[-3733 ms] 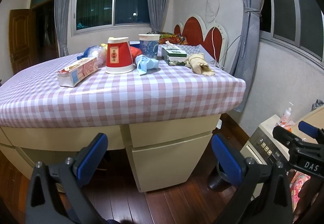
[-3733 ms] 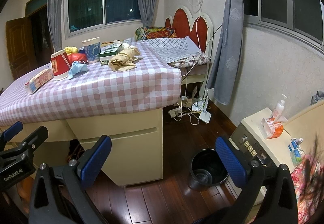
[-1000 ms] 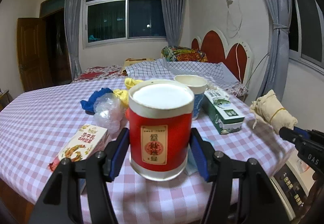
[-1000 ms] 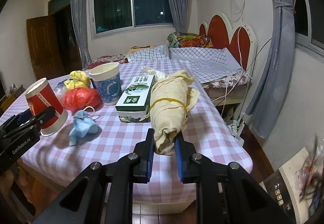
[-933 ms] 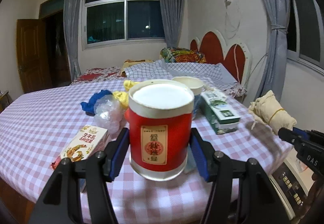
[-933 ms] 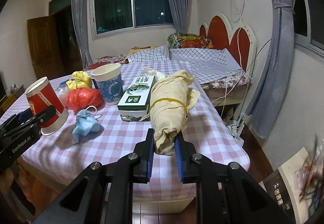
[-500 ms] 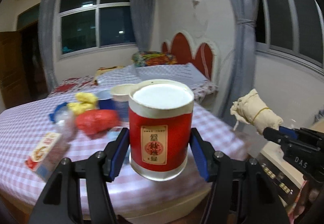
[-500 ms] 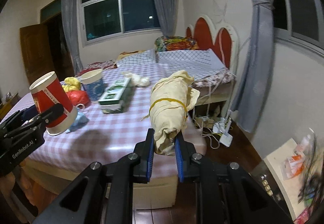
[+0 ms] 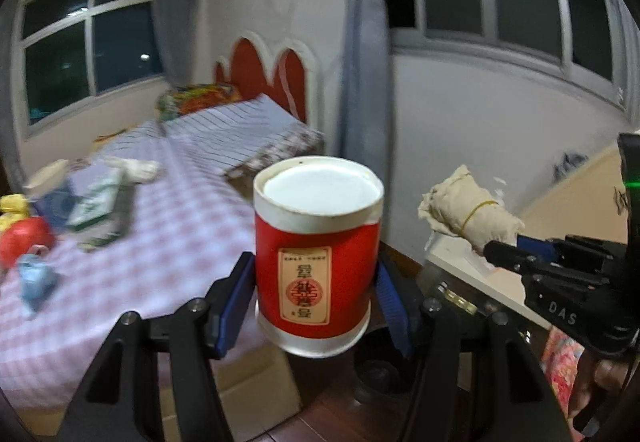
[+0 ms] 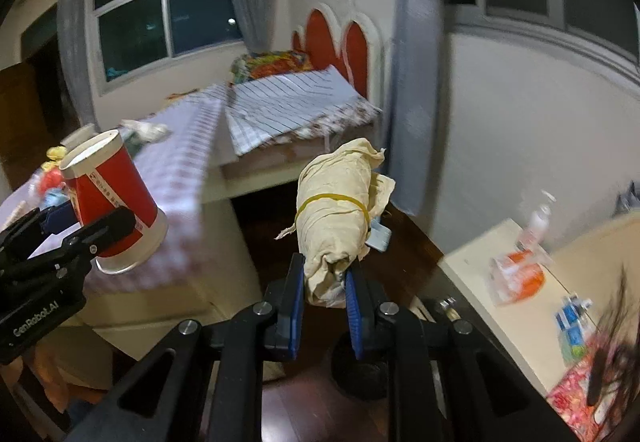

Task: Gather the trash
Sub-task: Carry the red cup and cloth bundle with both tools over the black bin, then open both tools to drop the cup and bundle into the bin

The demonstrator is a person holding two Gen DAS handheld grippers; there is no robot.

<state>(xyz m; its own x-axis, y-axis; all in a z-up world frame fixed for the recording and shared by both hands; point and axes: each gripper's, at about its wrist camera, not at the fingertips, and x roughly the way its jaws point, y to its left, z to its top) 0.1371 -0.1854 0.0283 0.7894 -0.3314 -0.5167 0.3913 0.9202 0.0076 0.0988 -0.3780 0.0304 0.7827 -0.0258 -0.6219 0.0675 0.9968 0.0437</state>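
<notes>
left hand-held gripper (image 9: 316,294) ("genrobot.ai") clamps red cup (image 9: 318,254); right hand-held gripper (image 10: 323,296) ("das") pinches paper bundle (image 10: 336,214).

Two handheld black grippers with blue pads are in view — the left gripper (image 9: 316,304) and the right gripper (image 10: 323,306).

One upside-down red paper cup with white rims (image 9: 316,254). One beige cloth bundle bound by a yellow rubber band (image 10: 334,202).

On the pink-and-white checked tablecloth (image 9: 176,242), toward its far-left edge: one green-and-white carton (image 9: 94,204), one blue patterned paper cup (image 9: 50,188), one crumpled red bag (image 9: 24,242), one crumpled light-blue face mask (image 9: 34,280) — all blurred.

One dark round waste bin (image 10: 362,370) on the wooden floor.
</notes>
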